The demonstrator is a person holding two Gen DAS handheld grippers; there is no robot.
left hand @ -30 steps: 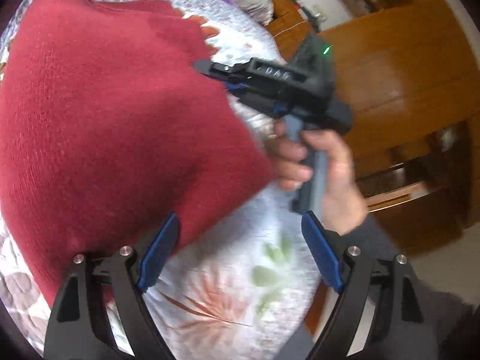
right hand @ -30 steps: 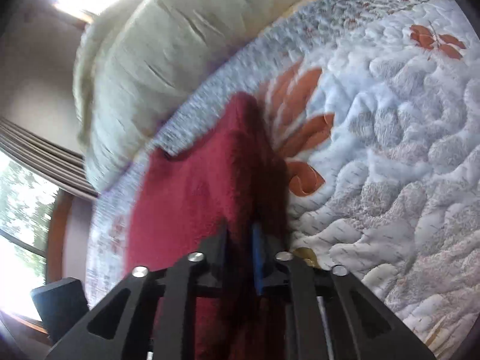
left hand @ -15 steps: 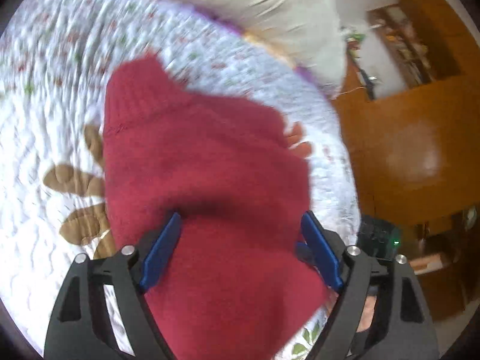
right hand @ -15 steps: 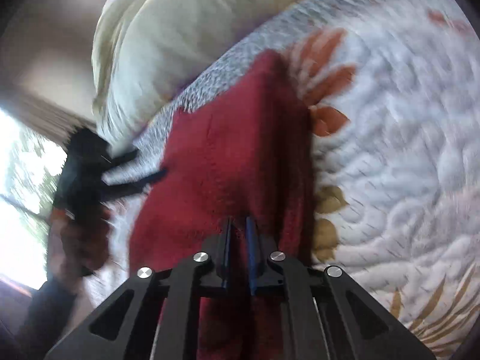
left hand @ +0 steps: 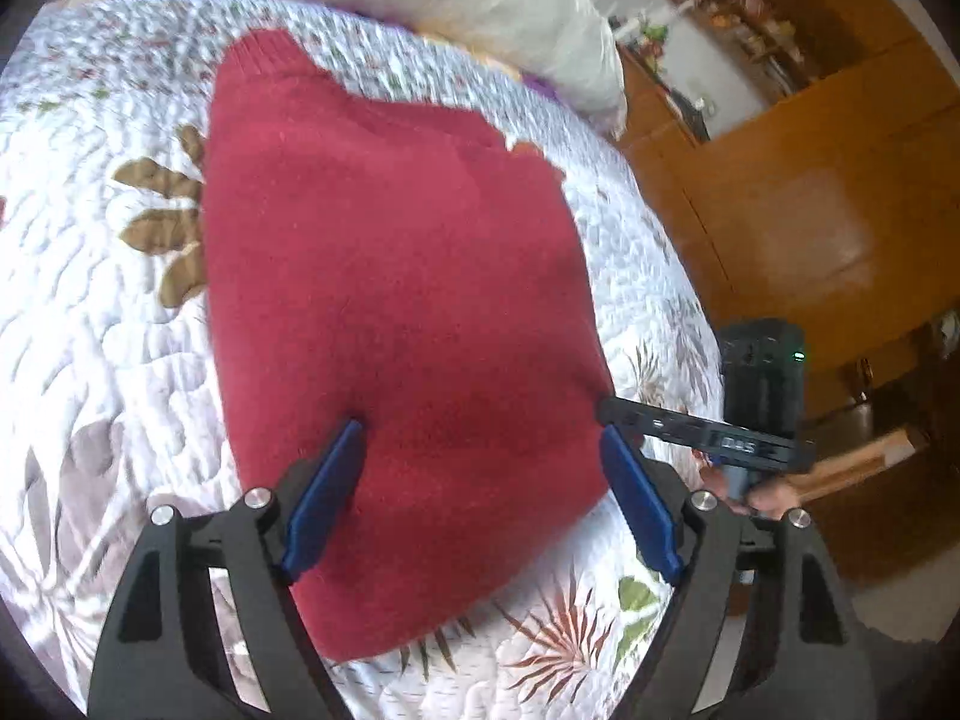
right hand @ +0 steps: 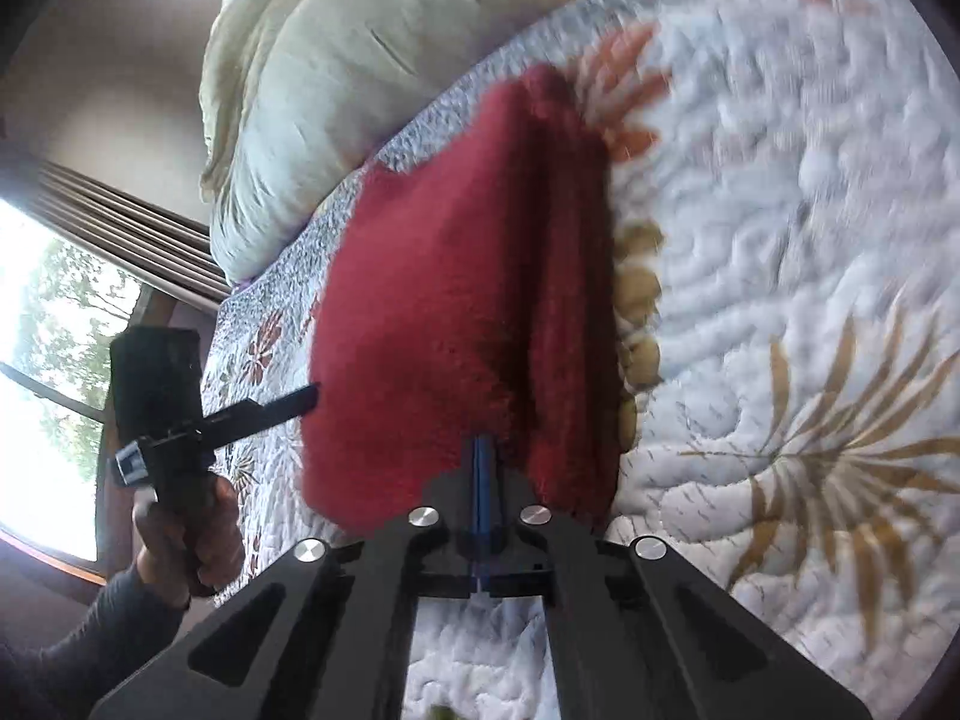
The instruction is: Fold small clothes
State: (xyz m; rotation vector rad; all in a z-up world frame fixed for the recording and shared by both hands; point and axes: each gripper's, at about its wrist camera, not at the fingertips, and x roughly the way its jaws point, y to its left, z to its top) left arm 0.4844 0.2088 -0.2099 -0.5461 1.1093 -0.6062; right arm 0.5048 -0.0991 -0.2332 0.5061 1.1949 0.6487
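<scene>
Lying on my flowered quilt (left hand: 90, 330) beside wooden cabinets (left hand: 810, 180), the sweater (left hand: 396, 300) is pinched by right tongs (right hand: 483, 456); left tongs (left hand: 480, 492) gape.

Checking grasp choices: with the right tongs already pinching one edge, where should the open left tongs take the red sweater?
Grip the red sweater at its near hem corner, coming from the bed's near side. The left tongs already straddle that thin, flat edge lying on the quilt.
</scene>
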